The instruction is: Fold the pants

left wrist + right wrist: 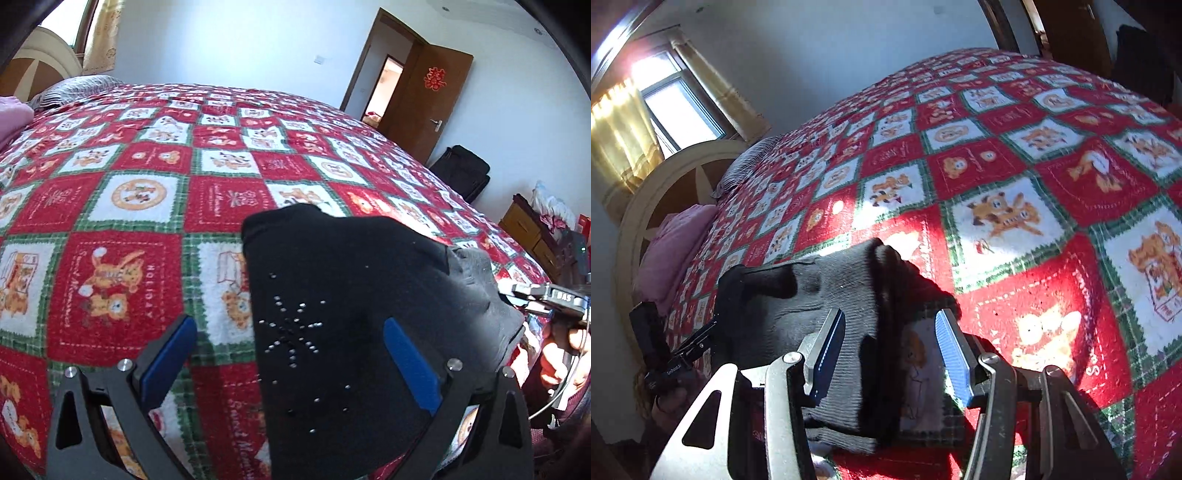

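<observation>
- Pants: black, studded pattern on the fabric, already in a compact folded bundle near the front edge of the bed, on the red checked blanket.
- Step, my read: late stage. Bundle looks folded at least once; what's left is probably a final fold or just squaring it up.
- Left gripper: jaws spread wide, blue pads either side of the bundle's left portion. Right pad overlaps the black fabric, left pad sits over bare blanket. Nothing pinched. Can't tell if the pad touches the cloth or floats above it.
- Right gripper: jaws apart, medium gap. Ribbed grey-black end of the pants (waistband or cuff, can't tell which) runs between the pads; left pad looks against the fabric, right pad clear of it. Not clamped.
- Next move calls for: close on both ends at matching edges, lift evenly, carry one end over the other, keep layers aligned.
- Risk: knit is soft and thick, top layer may slide off when pinched from one side.
</observation>
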Tool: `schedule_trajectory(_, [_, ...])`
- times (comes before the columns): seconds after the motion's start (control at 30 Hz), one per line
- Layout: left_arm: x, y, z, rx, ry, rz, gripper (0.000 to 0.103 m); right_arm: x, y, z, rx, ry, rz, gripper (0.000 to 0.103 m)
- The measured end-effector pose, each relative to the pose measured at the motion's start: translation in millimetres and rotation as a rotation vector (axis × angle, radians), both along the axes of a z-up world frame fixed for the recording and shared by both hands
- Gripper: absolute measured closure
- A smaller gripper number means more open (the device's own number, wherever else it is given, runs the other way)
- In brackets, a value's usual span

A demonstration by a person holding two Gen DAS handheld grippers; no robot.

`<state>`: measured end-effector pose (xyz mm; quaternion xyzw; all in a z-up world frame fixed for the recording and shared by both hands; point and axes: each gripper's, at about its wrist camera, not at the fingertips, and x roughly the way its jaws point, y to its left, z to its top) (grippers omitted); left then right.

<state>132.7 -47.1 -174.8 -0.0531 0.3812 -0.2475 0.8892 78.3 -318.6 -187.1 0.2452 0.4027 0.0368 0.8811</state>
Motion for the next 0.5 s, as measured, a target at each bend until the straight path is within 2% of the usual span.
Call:
schedule_trajectory(0.17, [8, -3, -1, -0.017, 0.006, -0.025, 0.001, 10, 9, -10, -0.006, 0.001, 0.039, 0.05])
schedule_trajectory(0.23, [11, -4, -1, -0.033, 0.013, -0.035, 0.002, 14, 7, -14, 0.028, 0.001, 0.029, 0.05])
schedule_trajectory(0.27, [13, -5, 0, -0.041, 0.017, -0.039, 0.007, 15, 8, -14, 0.025, 0.0, 0.033, 0.05])
schedule_trajectory(0.3, [14, -6, 0, -0.047, 0.021, -0.046, 0.016, 15, 12, -12, 0.018, -0.003, 0.052, 0.057])
schedule_trajectory(0.33, [14, -7, 1, -0.068, 0.033, -0.071, 0.024, 15, 15, -12, 0.043, -0.006, 0.076, 0.069])
schedule_trajectory(0.37, [14, -7, 1, -0.082, 0.045, -0.084, 0.039, 14, 17, -12, 0.053, -0.008, 0.079, 0.069])
schedule_trajectory(0.43, [16, -2, -1, -0.105, 0.058, -0.071, 0.045, 11, 18, -10, 0.047, -0.019, 0.086, 0.075])
schedule_trajectory(0.5, [18, 6, -2, -0.137, 0.073, -0.063, 0.064, 6, 15, -4, 0.073, -0.042, 0.088, 0.079])
